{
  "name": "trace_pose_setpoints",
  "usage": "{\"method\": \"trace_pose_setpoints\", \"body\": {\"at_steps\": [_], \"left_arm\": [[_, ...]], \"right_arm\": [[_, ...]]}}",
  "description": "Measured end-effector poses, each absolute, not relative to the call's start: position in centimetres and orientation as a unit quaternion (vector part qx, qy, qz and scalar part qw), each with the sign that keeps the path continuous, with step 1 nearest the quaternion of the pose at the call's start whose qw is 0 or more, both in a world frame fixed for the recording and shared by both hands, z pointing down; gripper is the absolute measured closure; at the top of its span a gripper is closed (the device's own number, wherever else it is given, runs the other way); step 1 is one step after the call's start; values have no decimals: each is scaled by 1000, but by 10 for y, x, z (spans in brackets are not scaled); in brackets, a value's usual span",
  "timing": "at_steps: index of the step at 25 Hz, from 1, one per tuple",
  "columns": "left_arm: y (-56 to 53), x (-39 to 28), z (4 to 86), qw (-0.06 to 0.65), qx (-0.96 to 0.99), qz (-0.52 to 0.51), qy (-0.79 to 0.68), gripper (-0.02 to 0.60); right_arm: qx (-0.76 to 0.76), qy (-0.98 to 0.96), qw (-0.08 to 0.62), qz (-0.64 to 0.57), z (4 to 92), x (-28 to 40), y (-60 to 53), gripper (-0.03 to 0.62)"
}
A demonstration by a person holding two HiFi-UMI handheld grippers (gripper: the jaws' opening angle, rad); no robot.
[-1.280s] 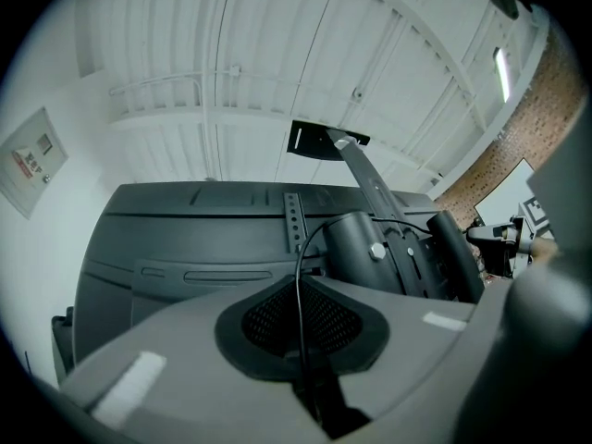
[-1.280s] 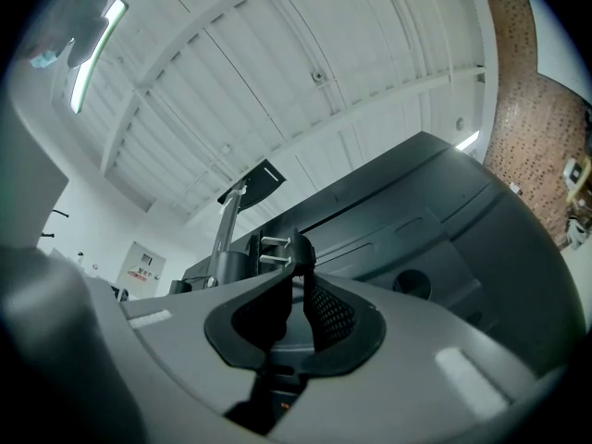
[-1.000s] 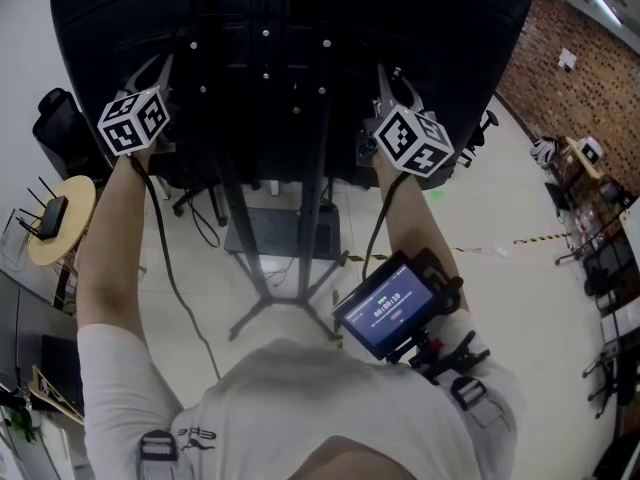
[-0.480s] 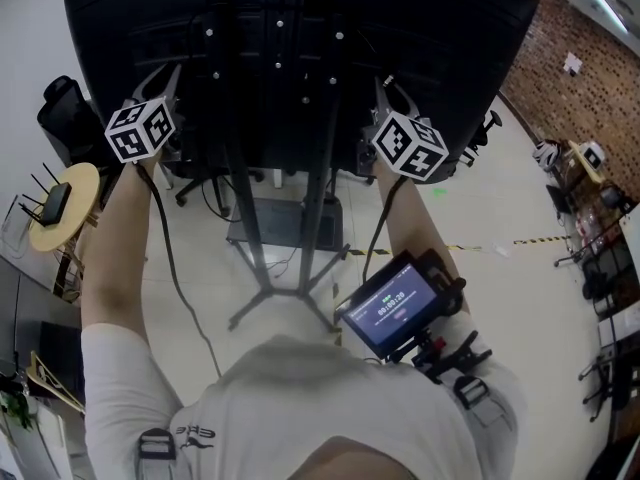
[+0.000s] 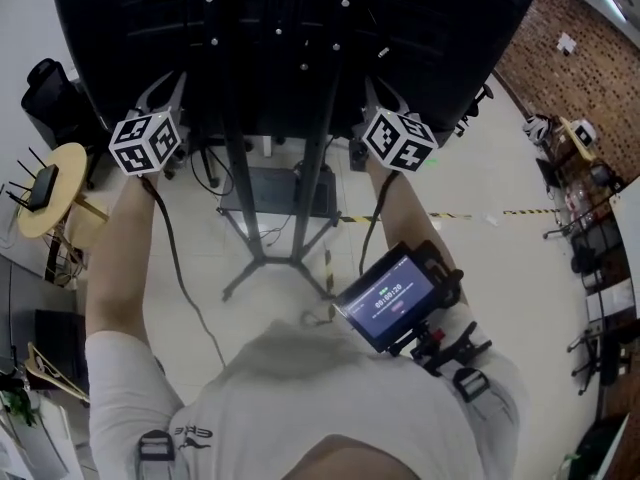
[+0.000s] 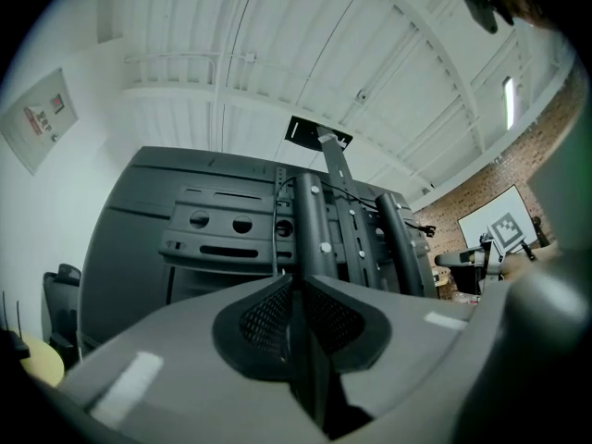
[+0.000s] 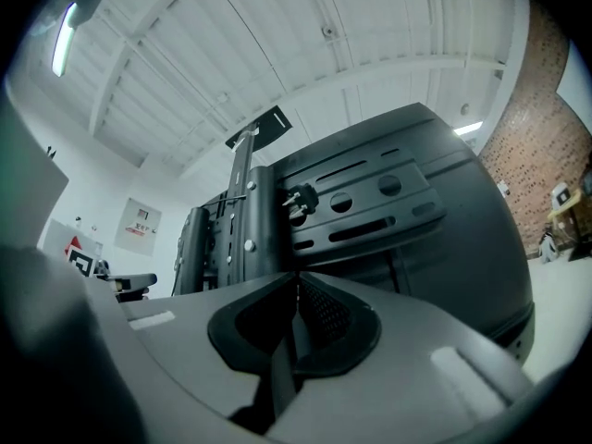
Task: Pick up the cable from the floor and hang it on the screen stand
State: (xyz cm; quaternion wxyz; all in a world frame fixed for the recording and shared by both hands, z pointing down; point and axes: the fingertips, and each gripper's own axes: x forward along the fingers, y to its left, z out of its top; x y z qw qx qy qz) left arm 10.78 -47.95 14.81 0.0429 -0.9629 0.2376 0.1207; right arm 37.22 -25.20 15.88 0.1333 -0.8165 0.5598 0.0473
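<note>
Left of the screen stand (image 5: 313,188), the left gripper (image 6: 296,280) has just been opening. Its jaws show a narrow slit with nothing seen in it. A thin cable (image 6: 277,215) runs up the stand's rail, so the hanging looks nearly done. Right of the stand, the right gripper (image 7: 296,285) has just been closing and its jaws meet, empty. Next, both should draw back without snagging the cable. The floor (image 5: 500,268) under the stand is pale, and a brick wall (image 5: 590,78) stands far to its right.
</note>
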Motion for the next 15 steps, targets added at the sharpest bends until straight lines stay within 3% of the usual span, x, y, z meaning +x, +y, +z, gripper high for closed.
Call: {"method": "trace_pose_setpoints", "body": {"at_steps": [15], "left_arm": [[-407,76,193,49,-945,111,305,566]], "right_arm": [[-750,652,81,72,186,307,-275,580]]}}
